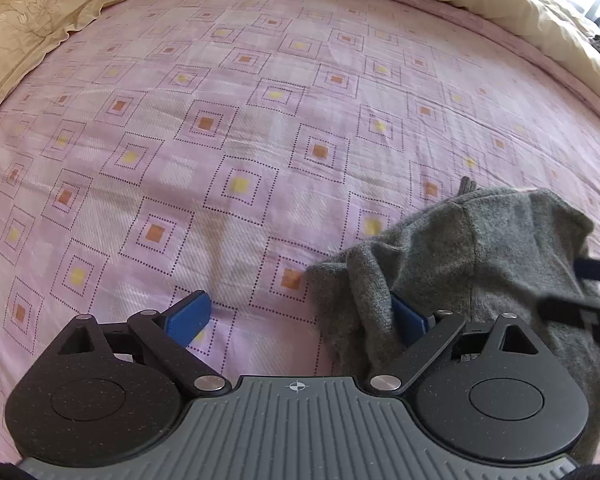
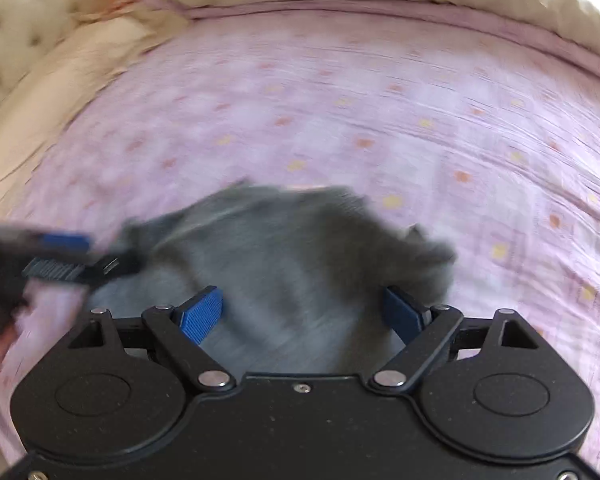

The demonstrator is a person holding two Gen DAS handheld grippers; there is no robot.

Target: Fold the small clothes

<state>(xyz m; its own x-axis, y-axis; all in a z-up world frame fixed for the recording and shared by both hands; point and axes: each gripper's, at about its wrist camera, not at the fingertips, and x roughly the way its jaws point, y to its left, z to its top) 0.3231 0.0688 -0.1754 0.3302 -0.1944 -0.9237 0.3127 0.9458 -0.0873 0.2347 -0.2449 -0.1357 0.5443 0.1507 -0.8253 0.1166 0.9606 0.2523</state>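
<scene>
I see grey knit garment [image 1: 480,264] bunched on pink patterned bed sheet [image 1: 220,120], no neat fold yet. My left tool [image 1: 300,320] gapes wide; right pad tucked under garment's edge, nothing clamped. My right tool [image 2: 304,312] spread apart above garment, empty; view blurred. I judge task early: spreading flat, folding all left.
</scene>
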